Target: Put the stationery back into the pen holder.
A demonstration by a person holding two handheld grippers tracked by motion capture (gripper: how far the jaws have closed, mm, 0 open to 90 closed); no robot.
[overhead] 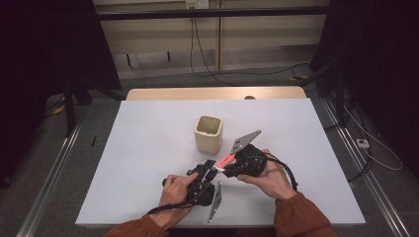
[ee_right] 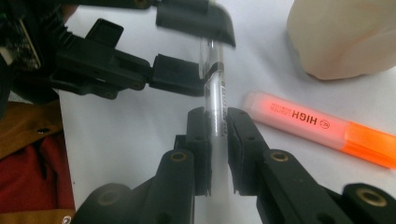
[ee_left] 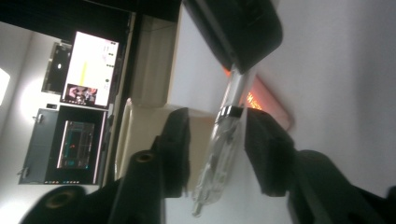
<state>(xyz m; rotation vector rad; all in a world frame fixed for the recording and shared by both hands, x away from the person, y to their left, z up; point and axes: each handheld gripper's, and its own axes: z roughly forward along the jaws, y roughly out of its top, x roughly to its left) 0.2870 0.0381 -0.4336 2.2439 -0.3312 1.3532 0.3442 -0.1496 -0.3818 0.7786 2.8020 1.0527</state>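
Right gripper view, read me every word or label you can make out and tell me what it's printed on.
"HIGH": on the orange highlighter lying on the table.
Smaller print left of it on the highlighter: too small to read.
Dark print on the clear pen held in the right gripper: blurred, unreadable.
Monitor screens in the left gripper view: too blurred to read.

Pen point(ee_right: 215, 105) barrel disappears between the right claw point(ee_right: 217, 140) pads, with its lower end cut by the frame bottom in the right gripper view. In the left gripper view the pen cap point(ee_left: 219, 154) is blurred; can't tell whether the left claw point(ee_left: 217, 149) pads actually touch it. Orange highlighter point(ee_right: 322, 128) runs off the right edge, and in the high view it's too small to read.
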